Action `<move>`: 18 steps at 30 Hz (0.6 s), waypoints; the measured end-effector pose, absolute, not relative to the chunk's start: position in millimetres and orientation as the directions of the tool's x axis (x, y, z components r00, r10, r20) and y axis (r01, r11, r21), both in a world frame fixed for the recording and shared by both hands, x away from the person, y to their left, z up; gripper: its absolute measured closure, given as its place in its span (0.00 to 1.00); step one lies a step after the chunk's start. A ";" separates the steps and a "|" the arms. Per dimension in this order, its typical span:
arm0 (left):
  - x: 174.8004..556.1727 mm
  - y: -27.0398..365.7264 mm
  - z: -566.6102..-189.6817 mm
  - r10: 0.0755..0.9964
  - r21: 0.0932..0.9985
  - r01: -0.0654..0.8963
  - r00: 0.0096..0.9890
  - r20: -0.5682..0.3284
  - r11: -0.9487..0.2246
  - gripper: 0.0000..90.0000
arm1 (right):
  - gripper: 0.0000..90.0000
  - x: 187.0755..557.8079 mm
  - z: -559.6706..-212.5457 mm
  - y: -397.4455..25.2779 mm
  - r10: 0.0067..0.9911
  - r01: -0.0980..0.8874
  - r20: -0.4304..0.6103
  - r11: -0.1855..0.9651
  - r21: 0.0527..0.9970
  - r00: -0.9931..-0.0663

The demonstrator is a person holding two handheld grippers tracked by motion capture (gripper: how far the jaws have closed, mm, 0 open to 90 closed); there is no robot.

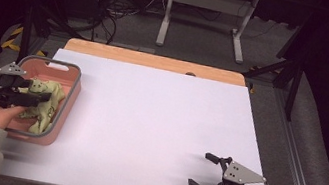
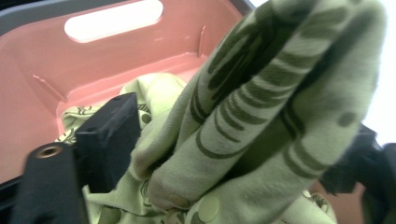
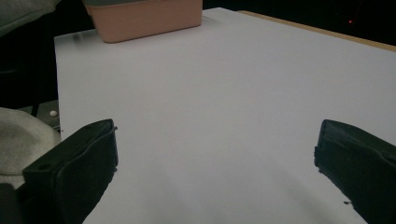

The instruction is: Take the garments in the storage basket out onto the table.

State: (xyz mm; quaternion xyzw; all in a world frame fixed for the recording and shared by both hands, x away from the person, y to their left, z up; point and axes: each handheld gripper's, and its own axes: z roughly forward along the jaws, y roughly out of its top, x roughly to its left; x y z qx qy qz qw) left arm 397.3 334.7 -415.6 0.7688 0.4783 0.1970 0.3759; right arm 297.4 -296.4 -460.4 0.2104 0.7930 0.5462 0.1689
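Pink bin (image 1: 71, 88): set at the left edge of the white table (image 1: 157, 122).
Green patterned cloth (image 1: 46, 103): lying inside the pink bin, a fold bunched up between the jaws.
Left gripper (image 1: 42, 97): clenched on the cloth, over the bin.
Right gripper (image 1: 204, 171): held spread wide with nothing between the jaws, well right of the bin, near the table's front edge.

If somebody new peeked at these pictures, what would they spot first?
Probably the pink basket at the table's left edge, with a green patterned cloth bunched inside. The left gripper has its jaws shut on a fold of that cloth. The right gripper waits open over the white table near the right corner.
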 end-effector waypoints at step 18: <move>400.2 331.4 -417.2 0.879 0.733 0.602 0.476 -0.014 -0.315 0.58 | 0.00 297.2 -460.2 -296.3 0.515 0.146 -0.039 0.315 0.938 -0.856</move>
